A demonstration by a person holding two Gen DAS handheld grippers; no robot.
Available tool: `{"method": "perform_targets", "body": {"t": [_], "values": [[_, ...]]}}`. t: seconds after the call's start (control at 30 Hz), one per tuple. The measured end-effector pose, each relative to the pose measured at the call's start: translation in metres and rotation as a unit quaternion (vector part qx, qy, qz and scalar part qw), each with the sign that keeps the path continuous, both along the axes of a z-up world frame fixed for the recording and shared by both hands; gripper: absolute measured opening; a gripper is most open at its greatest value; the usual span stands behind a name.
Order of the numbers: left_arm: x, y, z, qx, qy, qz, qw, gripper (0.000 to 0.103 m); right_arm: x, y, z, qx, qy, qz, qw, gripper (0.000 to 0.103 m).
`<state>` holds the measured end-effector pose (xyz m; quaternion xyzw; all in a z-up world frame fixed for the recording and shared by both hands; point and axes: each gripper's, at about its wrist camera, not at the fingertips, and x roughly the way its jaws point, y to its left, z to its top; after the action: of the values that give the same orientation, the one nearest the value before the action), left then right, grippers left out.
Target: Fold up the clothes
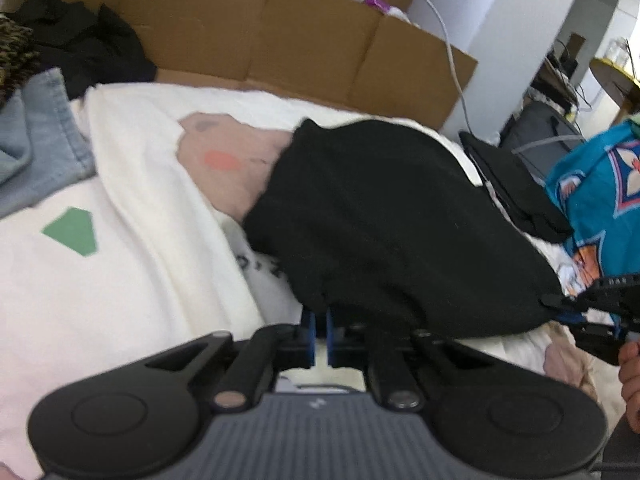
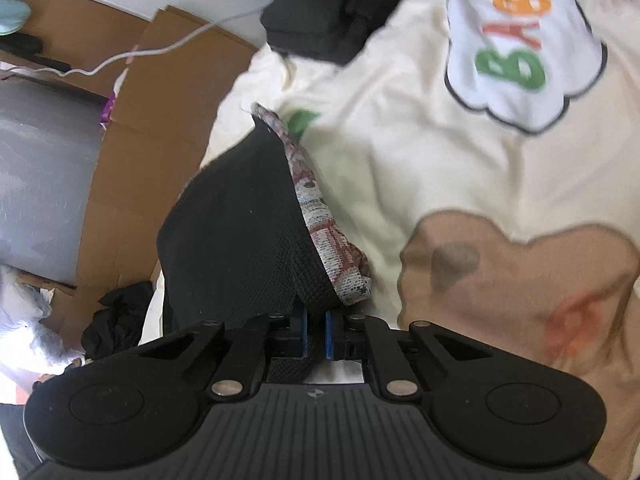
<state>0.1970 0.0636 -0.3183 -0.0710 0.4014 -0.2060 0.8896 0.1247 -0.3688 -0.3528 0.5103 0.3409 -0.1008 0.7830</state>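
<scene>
Both the left claw (image 1: 321,316) and right claw (image 2: 316,314) pinch the black garment's (image 1: 392,220) edge, its folding barely begun.

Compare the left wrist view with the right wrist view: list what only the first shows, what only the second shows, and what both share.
Only the left wrist view: a light blue denim garment, a teal patterned cloth, a green patch on the blanket, and the right gripper seen from the side.

Only the right wrist view: the BABY print and the black garment's patterned inner side.

Both: the black garment, pinched by the left gripper and right gripper, the cream blanket, cardboard and a white cable.
</scene>
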Motion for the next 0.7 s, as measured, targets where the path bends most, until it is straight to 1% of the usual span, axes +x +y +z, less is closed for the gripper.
{"method": "perform_targets", "body": {"t": [0.13, 0.17, 0.2, 0.23, 0.3, 0.33, 0.37, 0.4, 0.43, 0.47, 0.57, 0.63, 0.7], "values": [[0.001, 0.003, -0.002, 0.000, 0.011, -0.005, 0.9999, 0.005, 0.000, -0.002, -0.004, 0.010, 0.004, -0.005, 1.000, 0.007], [0.000, 0.004, -0.003, -0.005, 0.014, -0.006, 0.9999, 0.006, 0.001, -0.002, -0.005, 0.011, 0.009, -0.003, 1.000, 0.007], [0.000, 0.006, -0.004, -0.014, 0.019, -0.007, 0.9997, 0.009, 0.001, -0.002, -0.006, 0.012, 0.011, -0.002, 1.000, 0.008], [0.001, 0.008, -0.005, -0.023, 0.025, -0.008, 0.9994, 0.013, 0.002, -0.001, -0.008, 0.015, 0.015, -0.001, 1.000, 0.012], [0.003, 0.012, -0.008, -0.027, 0.036, -0.005, 0.9990, 0.018, 0.001, -0.002, -0.013, 0.033, 0.022, -0.005, 0.999, 0.016], [0.004, 0.014, -0.009, -0.025, 0.041, -0.004, 0.9988, 0.022, 0.000, -0.002, -0.015, 0.041, 0.026, -0.007, 0.999, 0.024], [0.005, 0.015, -0.010, -0.023, 0.046, -0.002, 0.9987, 0.033, -0.002, -0.002, -0.017, 0.049, 0.029, -0.010, 0.998, 0.037], [0.007, 0.017, -0.012, -0.021, 0.051, -0.001, 0.9984, 0.039, -0.002, -0.002, -0.019, 0.054, 0.029, -0.012, 0.998, 0.040], [0.007, 0.016, -0.012, -0.018, 0.051, -0.007, 0.9985, 0.039, -0.002, -0.002, -0.020, 0.059, 0.029, -0.014, 0.998, 0.041], [0.007, 0.015, -0.012, -0.015, 0.049, -0.016, 0.9985, 0.042, -0.001, -0.002, -0.021, 0.059, 0.028, -0.013, 0.998, 0.041], [0.006, 0.007, -0.011, 0.001, 0.043, -0.039, 0.9983, 0.053, 0.002, -0.001, -0.024, 0.062, 0.025, -0.014, 0.998, 0.041], [0.006, 0.002, -0.013, 0.010, 0.043, -0.047, 0.9979, 0.054, 0.004, -0.001, -0.027, 0.067, 0.023, -0.019, 0.997, 0.041], [0.006, -0.003, -0.015, 0.019, 0.042, -0.056, 0.9973, 0.057, 0.006, 0.000, -0.030, 0.071, 0.021, -0.026, 0.997, 0.041]]}}
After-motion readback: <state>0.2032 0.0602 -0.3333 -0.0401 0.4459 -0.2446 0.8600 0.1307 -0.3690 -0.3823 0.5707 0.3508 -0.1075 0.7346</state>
